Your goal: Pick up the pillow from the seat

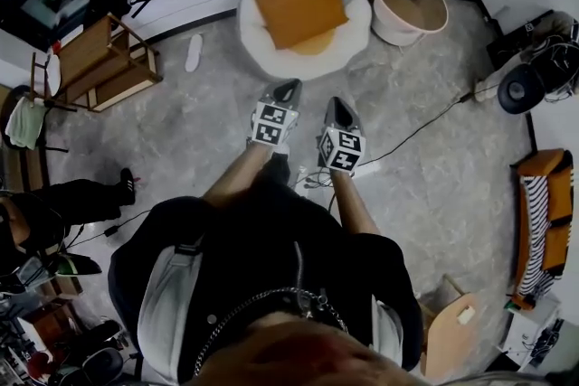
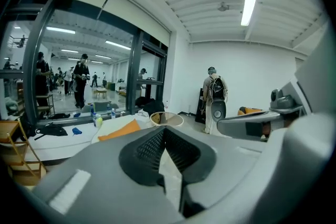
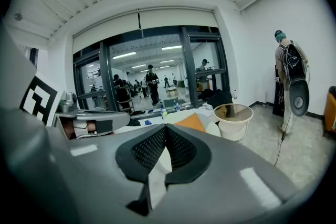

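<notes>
Orange pillow [image 1: 300,7] seen lying flat across middle of round white seat [image 1: 260,54], untouched; pick-up judged not yet begun. Left gripper [image 1: 289,89] and right gripper [image 1: 340,107] held side by side short of seat's near edge, both aimed at pillow, presumably for two-sided grab. Jaws of each pressed together, nothing gripped. Round white tub [image 1: 410,6] stood just beside seat's right edge. Wooden rack [image 1: 101,63] well apart at left. Cable [image 1: 425,126] trailed over floor at right. Path to pillow judged unobstructed.

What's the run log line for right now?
stage: before grasp | left tool: shut, empty | right tool: shut, empty | orange pillow: lying on round white seat, untouched
</notes>
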Action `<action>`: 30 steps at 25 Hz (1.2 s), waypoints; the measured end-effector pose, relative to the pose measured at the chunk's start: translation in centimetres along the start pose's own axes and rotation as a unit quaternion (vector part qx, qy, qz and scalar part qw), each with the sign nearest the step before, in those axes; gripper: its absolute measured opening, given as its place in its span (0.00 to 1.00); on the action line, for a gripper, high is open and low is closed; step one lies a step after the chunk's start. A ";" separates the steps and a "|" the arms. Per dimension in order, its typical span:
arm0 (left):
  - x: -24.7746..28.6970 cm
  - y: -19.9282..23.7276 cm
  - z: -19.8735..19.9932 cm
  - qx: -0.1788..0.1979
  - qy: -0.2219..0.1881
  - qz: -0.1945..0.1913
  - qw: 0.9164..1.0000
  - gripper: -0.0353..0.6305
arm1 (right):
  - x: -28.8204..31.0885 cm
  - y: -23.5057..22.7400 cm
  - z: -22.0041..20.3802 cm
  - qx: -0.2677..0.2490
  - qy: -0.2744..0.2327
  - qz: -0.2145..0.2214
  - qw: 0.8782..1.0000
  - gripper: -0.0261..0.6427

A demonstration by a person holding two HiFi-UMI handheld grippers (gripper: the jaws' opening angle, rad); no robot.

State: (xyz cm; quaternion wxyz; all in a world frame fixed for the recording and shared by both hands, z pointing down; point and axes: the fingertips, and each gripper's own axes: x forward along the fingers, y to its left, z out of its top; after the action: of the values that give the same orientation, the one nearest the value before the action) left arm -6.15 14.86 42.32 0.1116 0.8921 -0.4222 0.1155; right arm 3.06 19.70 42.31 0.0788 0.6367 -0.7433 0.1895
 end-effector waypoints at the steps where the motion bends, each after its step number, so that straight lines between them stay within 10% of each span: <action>1: 1.0 0.8 0.4 -0.001 0.001 0.001 1.000 0.07 | 1.2 -0.2 0.6 -0.001 0.001 0.001 1.000 0.04; 30: 16.7 12.2 6.8 0.017 0.007 -0.024 1.000 0.07 | 19.0 -4.1 8.6 0.004 0.008 -0.017 1.000 0.04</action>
State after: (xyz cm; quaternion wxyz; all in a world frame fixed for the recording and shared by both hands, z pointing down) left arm -4.57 -6.87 42.16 0.1023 0.9031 -0.3977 0.1257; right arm 4.75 -1.47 42.02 0.0857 0.6481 -0.7308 0.1963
